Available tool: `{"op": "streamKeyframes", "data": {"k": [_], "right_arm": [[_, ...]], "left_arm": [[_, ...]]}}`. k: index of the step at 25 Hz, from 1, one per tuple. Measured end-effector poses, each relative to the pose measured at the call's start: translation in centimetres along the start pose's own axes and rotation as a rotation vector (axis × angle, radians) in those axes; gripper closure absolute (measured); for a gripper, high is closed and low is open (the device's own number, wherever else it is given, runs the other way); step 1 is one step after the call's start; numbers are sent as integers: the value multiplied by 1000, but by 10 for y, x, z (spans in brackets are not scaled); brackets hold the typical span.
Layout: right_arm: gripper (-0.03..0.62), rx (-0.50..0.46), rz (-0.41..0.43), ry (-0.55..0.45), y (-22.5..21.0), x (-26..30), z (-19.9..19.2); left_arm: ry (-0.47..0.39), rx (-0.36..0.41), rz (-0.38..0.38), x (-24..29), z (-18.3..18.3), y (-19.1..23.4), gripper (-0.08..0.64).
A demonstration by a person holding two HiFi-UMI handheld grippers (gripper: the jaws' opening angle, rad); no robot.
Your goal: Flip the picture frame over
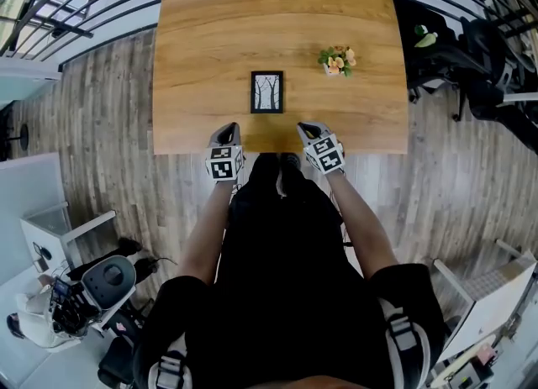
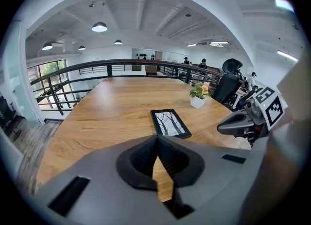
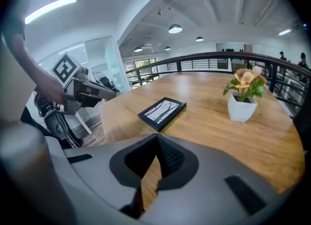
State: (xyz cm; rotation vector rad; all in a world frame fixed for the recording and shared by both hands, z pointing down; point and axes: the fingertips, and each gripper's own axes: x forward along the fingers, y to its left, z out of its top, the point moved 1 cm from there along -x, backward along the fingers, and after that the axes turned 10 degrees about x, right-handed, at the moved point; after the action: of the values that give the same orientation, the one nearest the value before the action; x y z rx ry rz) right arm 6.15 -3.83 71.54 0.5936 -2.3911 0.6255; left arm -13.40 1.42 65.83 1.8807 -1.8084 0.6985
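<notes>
A small black picture frame (image 1: 267, 91) lies flat on the wooden table (image 1: 210, 34), its picture of bare trees facing up. The same frame (image 2: 170, 123) appears ahead of the left jaws, and the frame (image 3: 162, 112) sits ahead and slightly left of the right ones. My left gripper (image 1: 225, 131) hovers over the table's near edge, below and left of the frame, shut and empty. On the other side, my right gripper (image 1: 307, 129) is at the near edge below and right of the frame, also shut on nothing. Neither touches the frame.
A small white pot with orange flowers (image 1: 338, 60) stands on the table right of the frame. Dark office chairs (image 1: 471, 51) sit beyond the table's right side. A black railing (image 2: 97, 68) runs behind the far end. Wooden floor (image 1: 101, 118) surrounds the table.
</notes>
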Motion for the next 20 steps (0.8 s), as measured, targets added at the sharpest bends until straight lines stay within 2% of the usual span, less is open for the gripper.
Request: {"op": "streamKeyframes", "data": {"k": [20], "right_arm": [[584, -15, -11, -15, 2, -5, -2]], "left_arm": [[-10, -13, 10, -11, -12, -3, 540]]}}
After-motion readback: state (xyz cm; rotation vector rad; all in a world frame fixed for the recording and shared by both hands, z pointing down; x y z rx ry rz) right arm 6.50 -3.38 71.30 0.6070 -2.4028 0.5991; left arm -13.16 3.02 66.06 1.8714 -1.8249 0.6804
